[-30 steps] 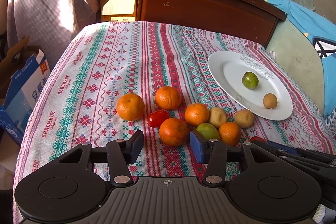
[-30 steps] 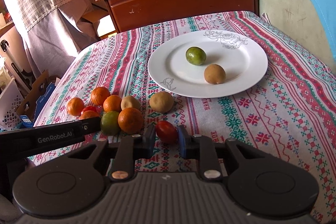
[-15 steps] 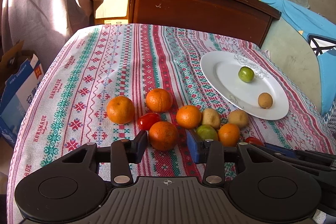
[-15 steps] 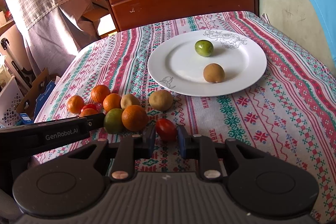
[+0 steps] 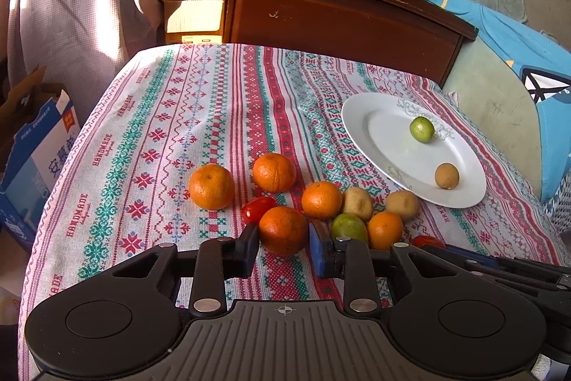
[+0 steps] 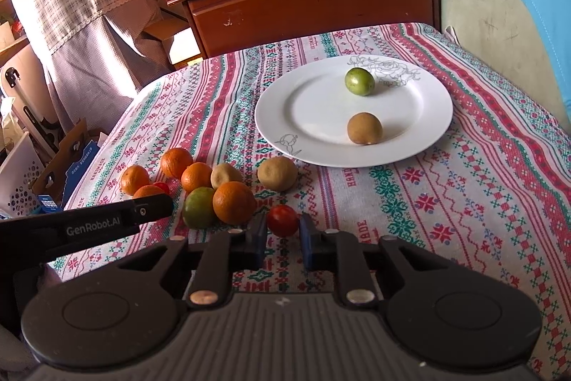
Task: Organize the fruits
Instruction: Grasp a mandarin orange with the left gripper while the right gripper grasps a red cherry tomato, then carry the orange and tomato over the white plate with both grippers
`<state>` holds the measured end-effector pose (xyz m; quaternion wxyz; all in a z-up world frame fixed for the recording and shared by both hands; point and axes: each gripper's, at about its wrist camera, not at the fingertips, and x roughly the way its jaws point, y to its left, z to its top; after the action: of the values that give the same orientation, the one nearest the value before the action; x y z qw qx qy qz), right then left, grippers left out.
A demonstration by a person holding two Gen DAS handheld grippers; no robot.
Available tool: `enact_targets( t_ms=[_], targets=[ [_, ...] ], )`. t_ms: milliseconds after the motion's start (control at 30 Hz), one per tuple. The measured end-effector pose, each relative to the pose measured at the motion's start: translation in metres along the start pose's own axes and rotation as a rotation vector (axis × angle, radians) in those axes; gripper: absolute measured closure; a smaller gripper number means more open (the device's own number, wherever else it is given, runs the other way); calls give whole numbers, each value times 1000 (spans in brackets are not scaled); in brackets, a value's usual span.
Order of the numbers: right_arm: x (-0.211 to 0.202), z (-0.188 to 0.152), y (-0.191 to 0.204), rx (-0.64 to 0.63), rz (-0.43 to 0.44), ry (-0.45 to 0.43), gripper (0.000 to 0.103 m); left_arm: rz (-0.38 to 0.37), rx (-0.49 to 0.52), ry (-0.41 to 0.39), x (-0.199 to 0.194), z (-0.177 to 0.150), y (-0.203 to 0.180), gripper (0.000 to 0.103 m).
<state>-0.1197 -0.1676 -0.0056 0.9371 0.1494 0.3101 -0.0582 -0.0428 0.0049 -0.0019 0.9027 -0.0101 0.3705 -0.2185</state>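
Left gripper (image 5: 283,247) spread wide, straddling an orange (image 5: 283,230) on the near side of the plate (image 5: 378,145); pads not yet touching. The orange looks firm and moderately heavy, with a dimpled skin that should grip well: take it across its widest part.

Right gripper (image 6: 282,238) also apart, a small tomato (image 6: 282,220) between its fingers just short of the plate. No squeeze visible. Judge it light, smooth and thin-skinned, so you should close gently at mid-height. A green fruit (image 6: 359,81) and a brown fruit (image 6: 364,128) already sit on the plate.
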Motion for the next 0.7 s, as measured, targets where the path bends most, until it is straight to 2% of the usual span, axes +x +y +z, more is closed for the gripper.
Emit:
enact_targets(
  t_ms=[400, 700],
  targets=[
    [-17, 12, -7, 28, 17, -48, 87, -44, -21, -43, -24, 12, -3, 76],
    [-9, 3, -8, 27, 7, -4, 87, -34, -13, -47, -25, 12, -5, 76]
  ],
)
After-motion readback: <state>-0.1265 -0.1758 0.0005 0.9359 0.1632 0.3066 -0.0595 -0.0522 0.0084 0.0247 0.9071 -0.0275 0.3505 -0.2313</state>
